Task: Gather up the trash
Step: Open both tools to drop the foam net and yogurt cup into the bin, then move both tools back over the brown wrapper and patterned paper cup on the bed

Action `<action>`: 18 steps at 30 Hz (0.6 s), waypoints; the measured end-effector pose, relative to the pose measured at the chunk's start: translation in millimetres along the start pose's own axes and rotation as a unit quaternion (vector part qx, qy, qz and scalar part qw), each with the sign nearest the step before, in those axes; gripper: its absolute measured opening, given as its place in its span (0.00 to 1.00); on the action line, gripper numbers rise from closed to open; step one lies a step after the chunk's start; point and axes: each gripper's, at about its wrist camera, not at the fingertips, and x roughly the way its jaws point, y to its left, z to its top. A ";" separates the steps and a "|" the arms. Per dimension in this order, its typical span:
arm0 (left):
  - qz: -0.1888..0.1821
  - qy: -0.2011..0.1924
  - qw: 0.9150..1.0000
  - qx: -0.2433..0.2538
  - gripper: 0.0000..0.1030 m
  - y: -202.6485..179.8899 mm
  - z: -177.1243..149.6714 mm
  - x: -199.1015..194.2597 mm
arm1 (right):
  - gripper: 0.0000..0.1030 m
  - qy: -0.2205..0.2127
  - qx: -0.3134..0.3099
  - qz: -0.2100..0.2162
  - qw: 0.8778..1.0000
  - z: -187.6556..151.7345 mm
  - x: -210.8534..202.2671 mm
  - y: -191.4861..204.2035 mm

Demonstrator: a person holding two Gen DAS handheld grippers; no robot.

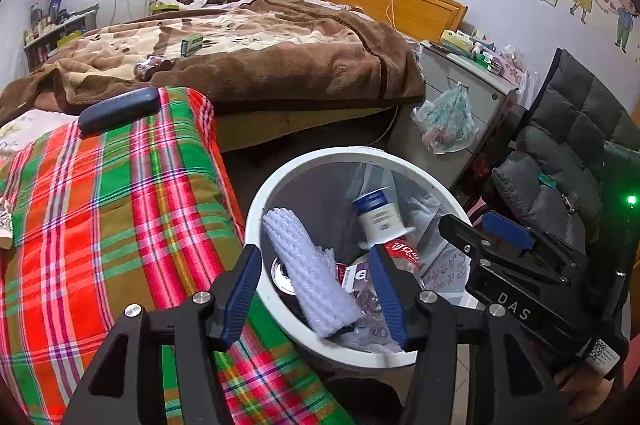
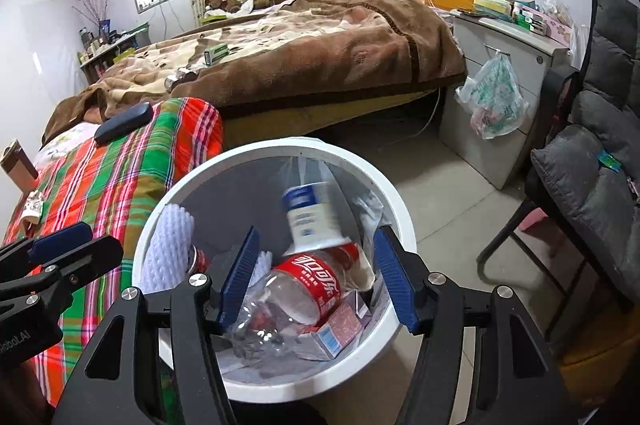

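Both my grippers, left gripper [image 1: 316, 289] and right gripper [image 2: 318, 275], are hovering over the white trash bin [image 2: 192, 181], jaws wide open, holding nothing. Cola bottle [image 2: 312, 281], lotion bottle [image 2: 310, 217] and foam net [image 1: 308, 265] are sitting inside already. I'm guessing the green box [image 2: 216, 53] on the bed at 11 o'clock is next.

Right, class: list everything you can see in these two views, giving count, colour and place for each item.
Trash bin: one, white, on the floor beside the plaid bedding.
Cola bottle: one, clear with red label, inside the bin.
Cup: one, white and blue, inside the bin.
Foam net sleeve: one, white, leaning in the bin.
Small carton: one, reddish, bin bottom.
Plaid bedding: one, red and green, left of the bin.
Dark case: one, on the plaid bedding.
Brown blanket: one, on the bed.
Plastic bag: one, hanging on the grey cabinet.
Left gripper: open, above the bin.
Right gripper: open, above the bin.
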 end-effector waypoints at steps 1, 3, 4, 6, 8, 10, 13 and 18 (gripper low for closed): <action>0.000 -0.001 1.000 -0.001 0.54 1.7 -0.9 -2.5 | 0.60 -0.001 0.001 0.001 1.000 0.0 0.1 0.6; 0.002 -0.005 1.000 -0.004 0.54 4.4 -2.3 -6.9 | 0.60 -0.003 0.002 0.003 1.000 -0.2 -1.7 1.8; 0.002 -0.006 1.000 -0.005 0.54 5.8 -3.1 -9.1 | 0.60 -0.004 0.001 0.003 1.000 -0.3 -2.1 3.0; 0.004 -0.009 1.000 -0.008 0.54 8.6 -3.6 -12.9 | 0.60 -0.004 -0.001 0.005 1.000 -0.7 -2.7 5.8; 0.007 -0.010 1.000 -0.011 0.54 11.6 -5.2 -16.6 | 0.60 -0.007 -0.003 0.008 1.000 -1.4 -4.0 8.3; 0.010 -0.014 1.000 -0.012 0.54 14.2 -6.5 -20.9 | 0.60 -0.008 -0.005 0.010 1.000 -1.5 -5.1 11.8; 0.014 -0.018 1.000 -0.018 0.54 20.6 -9.1 -27.9 | 0.60 -0.011 -0.008 0.014 1.000 -2.0 -7.4 18.1; 0.029 -0.029 0.999 -0.024 0.54 32.5 -12.7 -42.6 | 0.60 -0.016 -0.015 0.027 0.999 -2.6 -10.3 29.9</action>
